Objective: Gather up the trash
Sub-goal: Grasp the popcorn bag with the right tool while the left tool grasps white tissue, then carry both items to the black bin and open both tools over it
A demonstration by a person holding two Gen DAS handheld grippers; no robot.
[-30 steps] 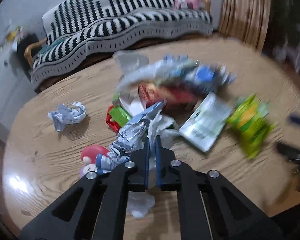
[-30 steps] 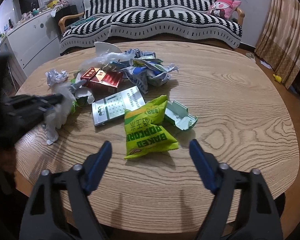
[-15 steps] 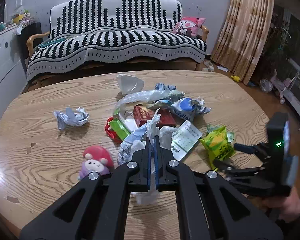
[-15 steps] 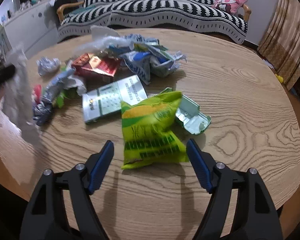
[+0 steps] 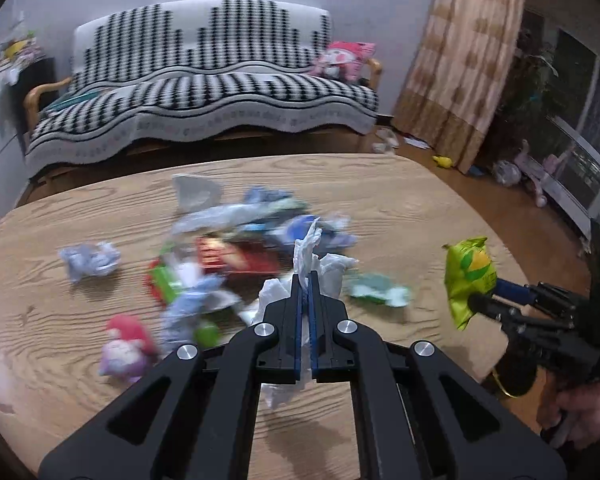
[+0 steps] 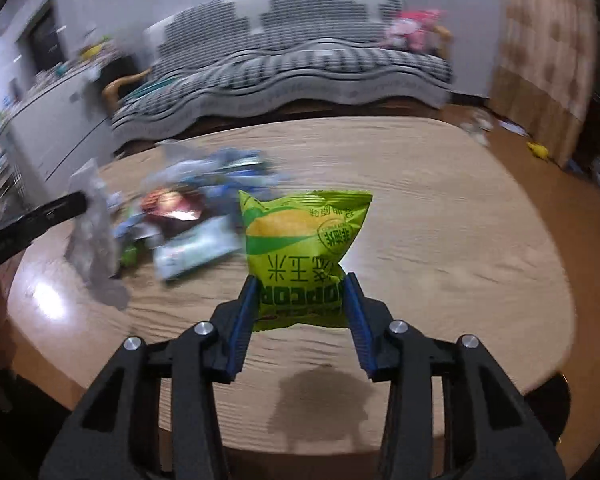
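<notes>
My left gripper (image 5: 305,280) is shut on a crumpled white tissue (image 5: 309,252) and holds it above the wooden table (image 5: 400,200). The tissue also shows in the right wrist view (image 6: 92,248), hanging at the left. My right gripper (image 6: 300,284) is shut on a green popcorn bag (image 6: 300,240), lifted off the table; the bag also shows in the left wrist view (image 5: 466,276) at the right. A pile of wrappers (image 5: 236,240) lies in the middle of the table, blurred.
A crumpled paper ball (image 5: 90,260) and a small red-capped toy (image 5: 126,344) lie at the table's left. A pale green box (image 5: 378,292) lies right of the pile. A striped sofa (image 5: 204,108) stands behind the table; curtains (image 5: 468,60) hang at the right.
My right gripper has closed on the popcorn bag and lifted it off the table. My left gripper has risen and drawn back with the tissue.
</notes>
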